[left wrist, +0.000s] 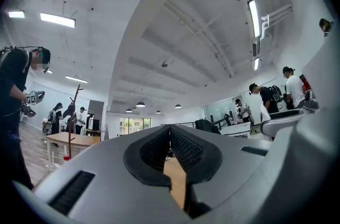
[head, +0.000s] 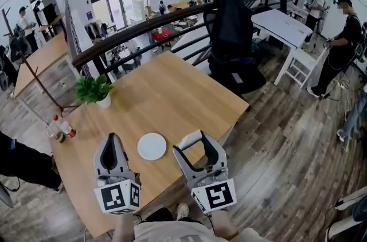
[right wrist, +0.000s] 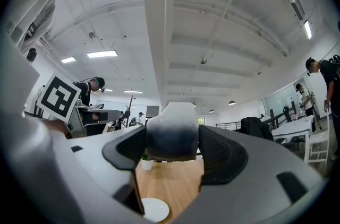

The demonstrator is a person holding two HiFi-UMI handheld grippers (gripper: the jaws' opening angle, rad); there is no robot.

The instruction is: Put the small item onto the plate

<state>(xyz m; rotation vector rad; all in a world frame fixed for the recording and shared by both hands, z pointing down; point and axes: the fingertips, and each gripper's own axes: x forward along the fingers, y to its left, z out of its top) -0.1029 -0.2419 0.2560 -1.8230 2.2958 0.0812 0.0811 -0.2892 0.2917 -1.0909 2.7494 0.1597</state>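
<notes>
A small white and grey block (right wrist: pixel 172 127) sits clamped between the pads of my right gripper (right wrist: pixel 172 146). In the head view, the right gripper (head: pixel 192 141) holds this block (head: pixel 191 138) just above the table's near edge, right of the white plate (head: pixel 152 146). The plate (right wrist: pixel 154 210) is empty and also shows low in the right gripper view. My left gripper (head: pixel 113 137) hovers left of the plate. Its jaws (left wrist: pixel 170 135) are pressed together with nothing between them.
The plate lies on a wooden table (head: pixel 172 92). A potted plant (head: pixel 94 92) stands at the table's far left and a red-capped bottle (head: pixel 64 127) at its left edge. A black chair with a jacket (head: pixel 232 40) stands beyond the far corner. People stand at the right.
</notes>
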